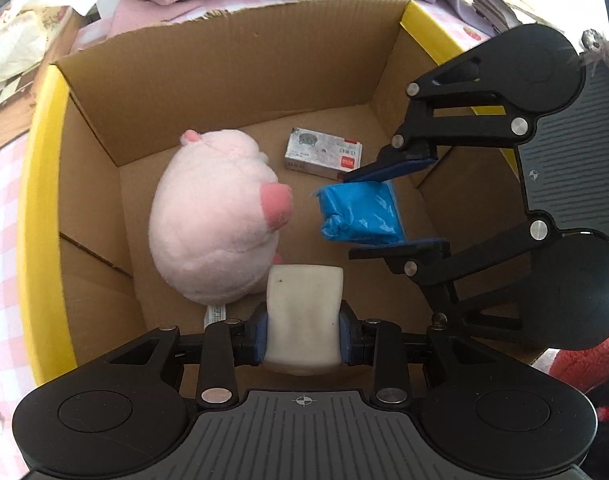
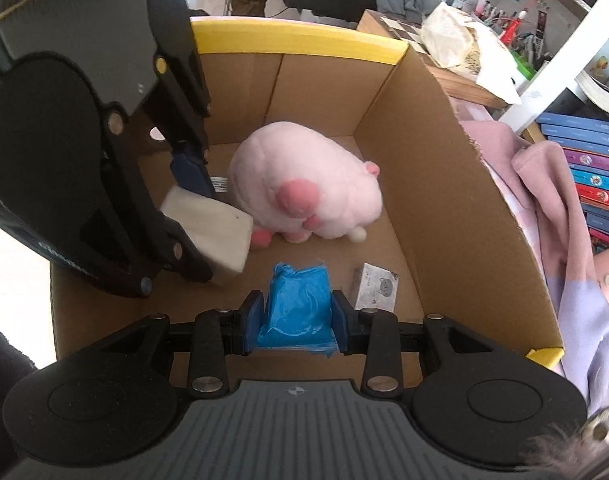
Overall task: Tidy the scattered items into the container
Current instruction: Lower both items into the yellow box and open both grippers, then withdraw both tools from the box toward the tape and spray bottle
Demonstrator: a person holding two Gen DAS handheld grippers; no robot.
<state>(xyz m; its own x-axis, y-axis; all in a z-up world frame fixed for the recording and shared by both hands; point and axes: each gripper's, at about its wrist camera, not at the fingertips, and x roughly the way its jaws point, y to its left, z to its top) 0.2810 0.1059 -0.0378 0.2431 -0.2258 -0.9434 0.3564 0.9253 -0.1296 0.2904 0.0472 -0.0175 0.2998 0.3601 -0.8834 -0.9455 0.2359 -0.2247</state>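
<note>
Box: brown corrugated cardboard box (image 1: 232, 80), matt and dry-looking, with glossy yellow tape (image 2: 296, 38) along its rim.
Toy: round pink plush toy (image 1: 212, 216), fuzzy short-pile cloth, matt.
Block: off-white rectangular block (image 1: 303, 316), soft-looking and matt, faintly smudged; whether foam or rubber is unclear.
Packet: blue crinkled plastic packet (image 2: 298, 304), shiny, creased film.
Carton: small grey printed paper carton (image 1: 324, 154), smooth with a slight sheen.
Left gripper (image 1: 303, 334): matt black plastic links, bright metal rivets, blue rubbery pads.
Right gripper (image 2: 296, 318): same matt black plastic, ribbed grey plate.
Blanket: pink and lilac fleece blanket (image 2: 560, 216), soft, matt.
</note>
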